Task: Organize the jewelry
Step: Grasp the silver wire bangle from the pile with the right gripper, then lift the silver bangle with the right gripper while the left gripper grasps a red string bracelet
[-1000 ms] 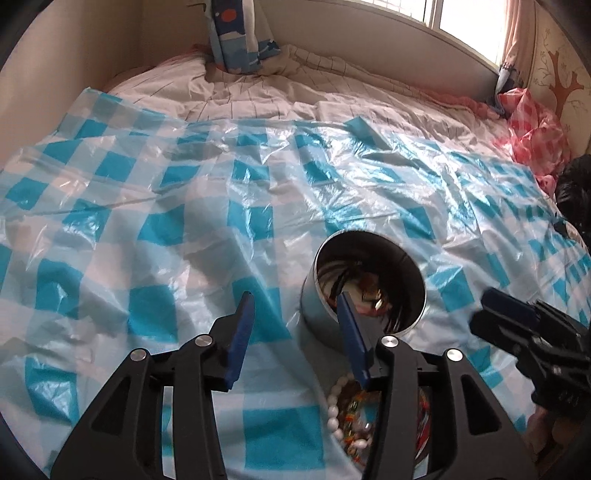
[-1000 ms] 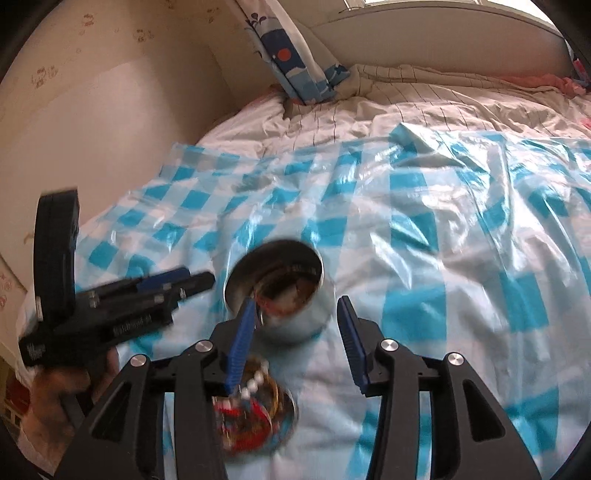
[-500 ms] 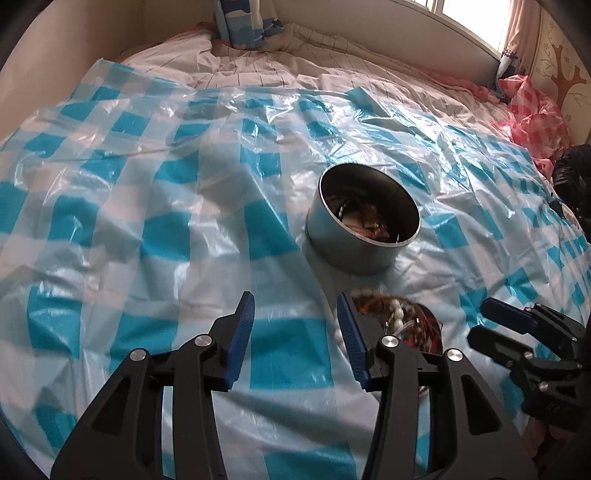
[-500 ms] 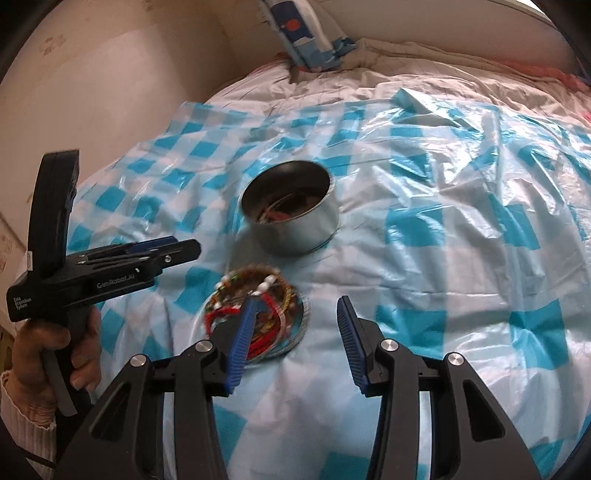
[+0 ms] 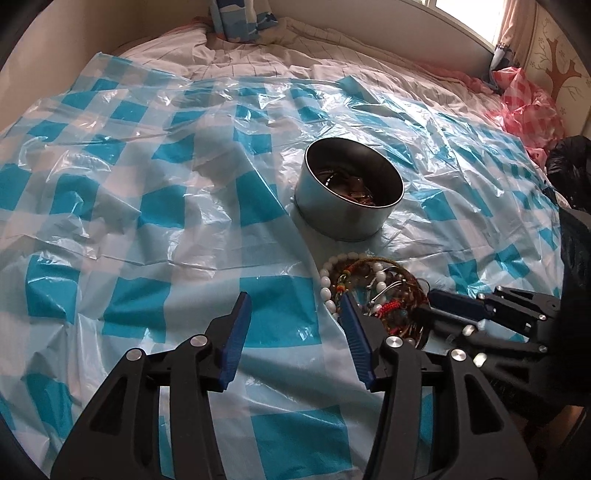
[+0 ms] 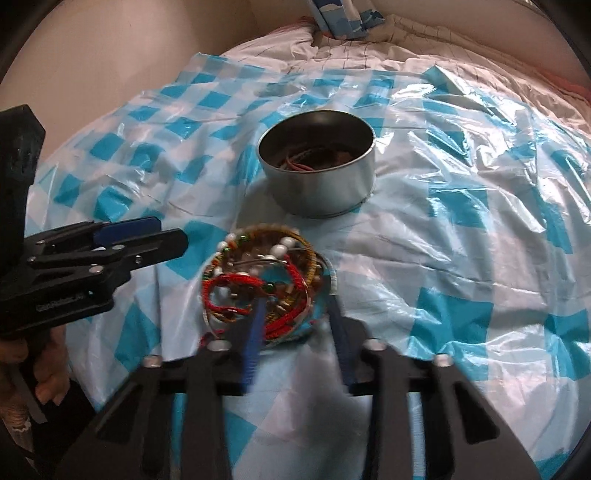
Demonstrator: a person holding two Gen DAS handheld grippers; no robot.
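Bracelet pile [image 6: 264, 286], heaped on a shallow lid on the blue-checked plastic sheet [image 5: 155, 206], just in front of the metal tin [image 6: 317, 171] that already holds some pieces. Right gripper [image 6: 295, 325], its jaws just closing, reaches into the near edge of the pile; whether the pads have caught a strand cannot be told through the blur. Left gripper [image 5: 295, 328] hangs open and empty beside the pile. Judged best: pinch one loop, lift slowly so tangled neighbours fall free.

Ahead of your claw lies a bed [image 5: 369, 77] under blue-checked plastic sheeting [image 5: 147, 206]; beyond it stand a beige wall [image 6: 110, 55], a bright window [image 5: 469, 14] and a tree-painted wall [image 5: 561, 70].
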